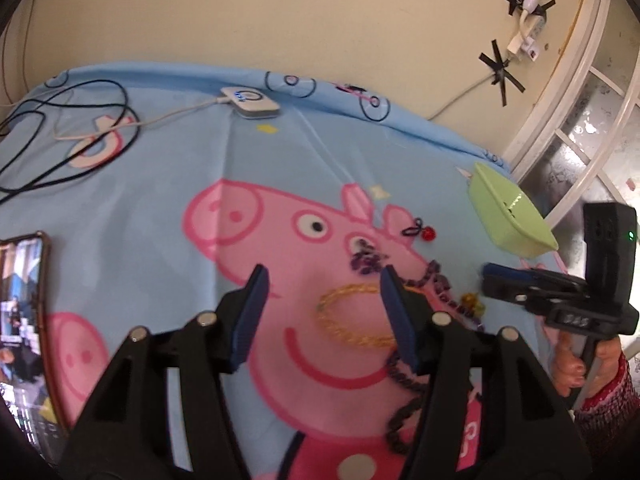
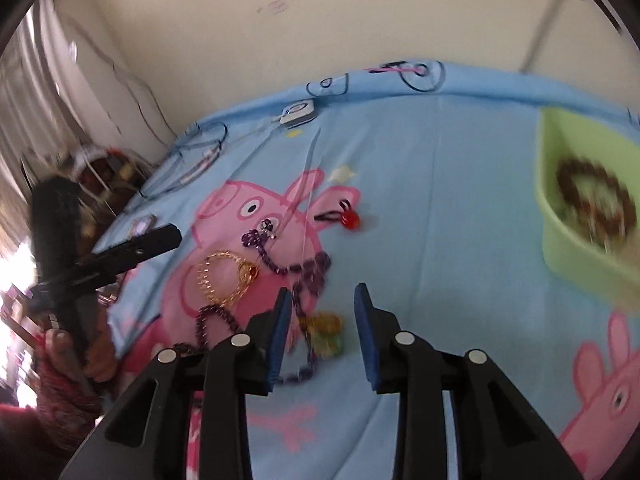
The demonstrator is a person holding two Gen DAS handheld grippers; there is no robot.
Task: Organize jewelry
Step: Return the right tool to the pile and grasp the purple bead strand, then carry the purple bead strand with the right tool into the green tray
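On the blue cartoon-pig bedsheet (image 1: 160, 168) lie a gold twisted bracelet (image 1: 352, 316), a purple bead necklace (image 1: 368, 260), a red bead on a black loop (image 1: 428, 234) and a small yellow-green trinket (image 2: 324, 332). My left gripper (image 1: 325, 276) is open above the gold bracelet (image 2: 224, 276), which shows between its fingers untouched. My right gripper (image 2: 323, 292) is open over the trinket and the necklace (image 2: 272, 260), pads touching nothing. A light green tray (image 2: 568, 256) at the right holds a dark beaded bracelet (image 2: 596, 200). Each gripper appears side-on in the other's view, right gripper (image 1: 486, 270) and left gripper (image 2: 176, 234).
A phone (image 1: 22, 292) lies at the sheet's left edge. A white charging pad (image 1: 250, 102) and black cables (image 1: 80, 128) sit near the far edge by the wall. The green tray (image 1: 508, 216) stands beside a white window frame (image 1: 580, 92). A hand in a red sleeve (image 1: 600, 372) holds the right gripper.
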